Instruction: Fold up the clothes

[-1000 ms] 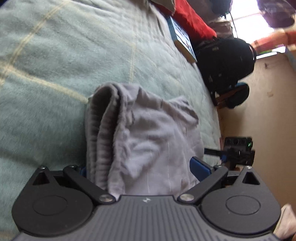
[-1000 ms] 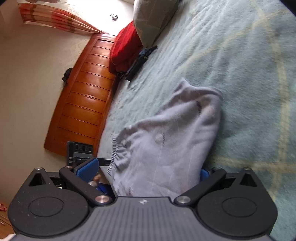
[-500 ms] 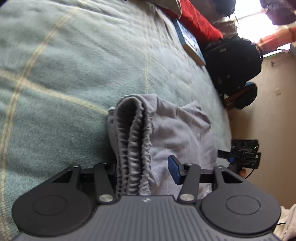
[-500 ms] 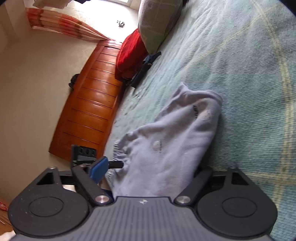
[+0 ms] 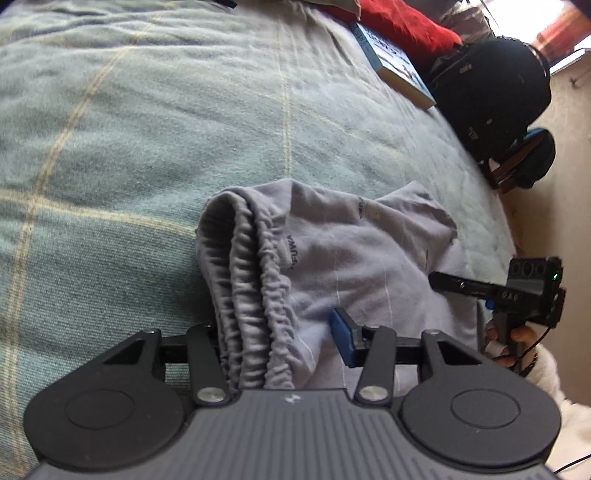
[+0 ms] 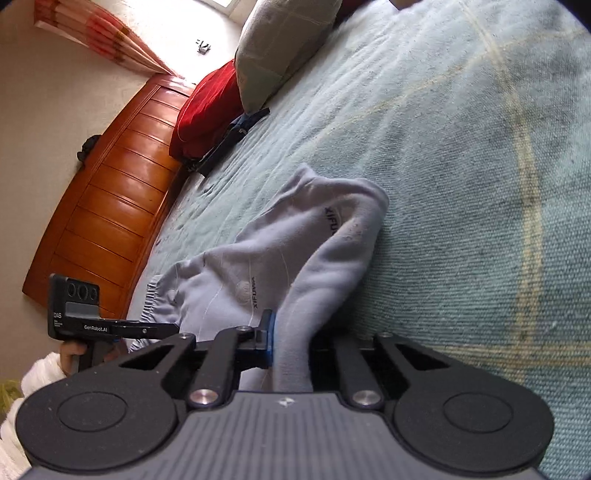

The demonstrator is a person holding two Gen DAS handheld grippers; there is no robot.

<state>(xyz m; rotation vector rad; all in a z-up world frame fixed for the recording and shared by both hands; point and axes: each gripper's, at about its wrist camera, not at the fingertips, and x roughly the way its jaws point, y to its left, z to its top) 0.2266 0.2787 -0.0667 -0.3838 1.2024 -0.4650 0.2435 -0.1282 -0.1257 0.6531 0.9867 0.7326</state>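
Left wrist view looks down on a bed [image 5: 147, 129] covered with a green blanket that has pale yellow lines. A grey garment [image 5: 351, 251] lies on this blanket near the camera, partly folded, with small dark letters printed on it. Its gathered elastic waistband [image 5: 255, 295] runs toward the left gripper [image 5: 284, 339]. The fingers of this gripper are closing, and the waistband is between them. The blue pad [image 5: 341, 339] on the right side touches the cloth, and the other finger is hidden behind the folds, so the grip looks like a pinch on the thick band. To the right, the right gripper [image 5: 517, 288] reaches to the other edge of the garment, held by a hand [image 5: 517, 339] in a white sleeve. Far on the bed lie a book [image 5: 391, 62] and a red cushion [image 5: 402, 22], with a black bag [image 5: 491, 92] beside the bed.

From the right wrist view, the right gripper [image 6: 291, 343] has its fingers closing, nearly pressed together, pinching a raised fold of the grey garment [image 6: 258, 266]. On the left the left gripper [image 6: 92, 314] is seen at the waistband side. Far away stand a wooden headboard [image 6: 110, 206], a red cushion [image 6: 207, 110] and a grey pillow [image 6: 284, 48].
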